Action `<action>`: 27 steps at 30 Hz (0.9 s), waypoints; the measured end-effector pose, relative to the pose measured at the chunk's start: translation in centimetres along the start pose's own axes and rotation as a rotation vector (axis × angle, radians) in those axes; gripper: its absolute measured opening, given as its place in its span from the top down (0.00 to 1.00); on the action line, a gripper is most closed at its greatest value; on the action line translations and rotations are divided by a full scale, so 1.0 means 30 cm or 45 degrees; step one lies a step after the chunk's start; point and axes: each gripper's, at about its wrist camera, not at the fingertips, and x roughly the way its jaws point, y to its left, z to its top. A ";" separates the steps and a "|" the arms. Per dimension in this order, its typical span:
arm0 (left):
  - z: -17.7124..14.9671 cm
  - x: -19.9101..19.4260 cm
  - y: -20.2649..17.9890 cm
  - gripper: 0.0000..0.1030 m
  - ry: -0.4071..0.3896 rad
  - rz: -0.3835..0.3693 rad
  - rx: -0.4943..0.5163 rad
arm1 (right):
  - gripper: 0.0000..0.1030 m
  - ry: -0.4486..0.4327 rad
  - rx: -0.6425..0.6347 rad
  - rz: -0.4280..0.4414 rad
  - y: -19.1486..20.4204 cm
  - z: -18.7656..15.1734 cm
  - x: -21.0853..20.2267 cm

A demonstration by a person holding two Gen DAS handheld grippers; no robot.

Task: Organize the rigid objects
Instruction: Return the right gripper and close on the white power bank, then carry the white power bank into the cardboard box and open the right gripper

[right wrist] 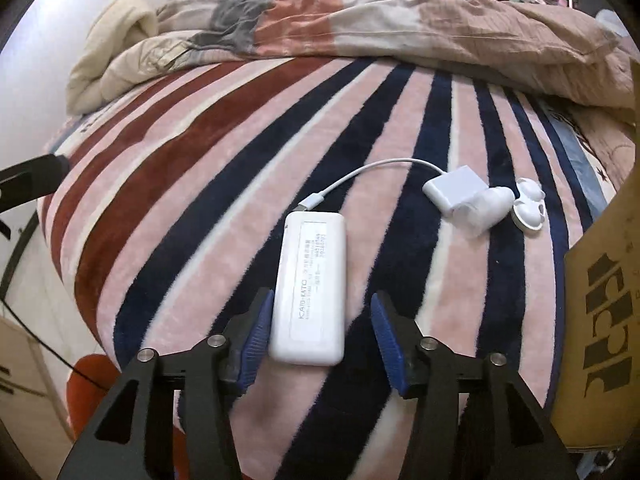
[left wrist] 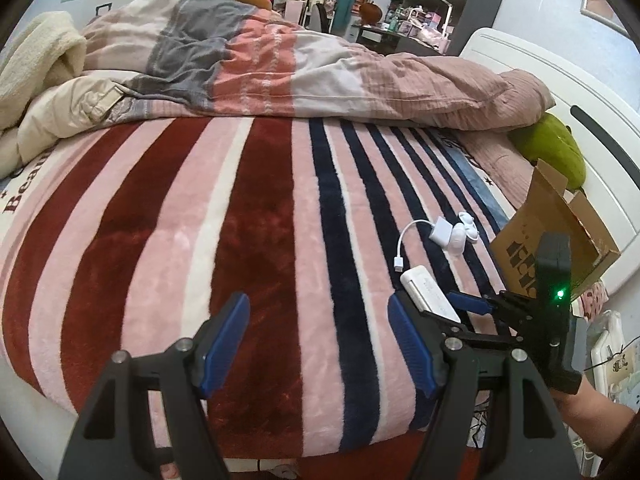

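On the striped blanket [right wrist: 192, 184] covering the bed, near its front edge, a white power bank [right wrist: 310, 288] is lying flat with its printed label facing up. The right claw [right wrist: 318, 336] is standing wide around its near end, the left pad looking to be touching or just beside the casing while the right pad is sitting well clear. The left claw [left wrist: 320, 344] is hovering wide and empty over the red stripes to the left. The power bank's long axis is running from near to far, almost in line with the claw, its far end pointing toward the plug of a white cable adapter [right wrist: 456, 188]; whether that plug is seated in it cannot be told. Beyond the adapter, white earbuds [right wrist: 530, 206] are resting beside a small white case [right wrist: 490, 206], and a cardboard box [right wrist: 600, 320] is standing open at the right. Closing off-centre is likely risking a twist or push of the smooth casing across the plush pile, and lifting could be dragging the cable and adapter along if connected.
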 end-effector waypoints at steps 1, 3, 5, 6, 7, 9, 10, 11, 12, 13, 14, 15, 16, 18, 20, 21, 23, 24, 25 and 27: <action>0.001 -0.002 -0.006 0.33 0.000 -0.002 0.005 | 0.55 -0.006 0.007 0.004 0.006 0.009 0.012; 0.005 -0.011 -0.023 0.33 -0.004 -0.016 0.026 | 0.55 -0.011 0.051 0.029 0.001 0.024 0.036; 0.009 -0.018 -0.034 0.33 -0.003 -0.033 0.039 | 0.66 -0.028 0.076 0.002 0.002 0.027 0.039; 0.013 -0.019 -0.039 0.33 -0.001 -0.045 0.042 | 0.70 -0.036 0.051 -0.014 0.006 0.025 0.032; 0.018 -0.020 -0.042 0.33 0.000 -0.061 0.042 | 0.70 -0.039 0.020 -0.028 0.014 0.028 0.028; 0.035 -0.021 -0.056 0.33 0.006 -0.102 0.045 | 0.70 -0.069 -0.009 0.005 0.021 0.031 -0.010; 0.053 -0.025 -0.071 0.33 0.005 -0.122 0.060 | 0.70 -0.094 -0.020 0.029 0.022 0.035 -0.035; 0.074 -0.031 -0.090 0.33 0.002 -0.144 0.080 | 0.70 -0.131 -0.043 0.054 0.027 0.046 -0.074; 0.091 -0.039 -0.107 0.33 0.001 -0.164 0.098 | 0.70 -0.165 -0.065 0.075 0.033 0.057 -0.111; 0.115 -0.046 -0.129 0.34 -0.001 -0.190 0.119 | 0.70 -0.195 -0.080 0.098 0.038 0.068 -0.146; 0.147 -0.056 -0.160 0.34 -0.003 -0.238 0.144 | 0.70 -0.233 -0.097 0.135 0.041 0.085 -0.192; 0.176 -0.064 -0.190 0.34 -0.003 -0.288 0.161 | 0.70 -0.264 -0.111 0.171 0.043 0.100 -0.234; 0.197 -0.071 -0.216 0.34 -0.006 -0.326 0.174 | 0.70 -0.294 -0.132 0.209 0.044 0.115 -0.278; 0.245 -0.081 -0.280 0.34 -0.014 -0.396 0.212 | 0.70 -0.365 -0.173 0.271 0.037 0.139 -0.373; 0.290 -0.087 -0.357 0.36 -0.026 -0.456 0.263 | 0.70 -0.417 -0.171 0.314 0.020 0.150 -0.439; 0.312 -0.086 -0.400 0.41 -0.023 -0.494 0.279 | 0.70 -0.449 -0.141 0.350 -0.005 0.151 -0.476; 0.342 -0.074 -0.471 0.53 -0.015 -0.517 0.302 | 0.70 -0.489 -0.096 0.387 -0.057 0.144 -0.526; 0.358 -0.065 -0.515 0.63 -0.013 -0.517 0.322 | 0.70 -0.506 -0.083 0.378 -0.081 0.141 -0.546; 0.369 -0.056 -0.547 0.67 -0.011 -0.526 0.339 | 0.70 -0.527 -0.065 0.358 -0.112 0.137 -0.564; 0.391 -0.032 -0.622 0.69 -0.003 -0.568 0.375 | 0.70 -0.550 -0.019 0.337 -0.186 0.122 -0.598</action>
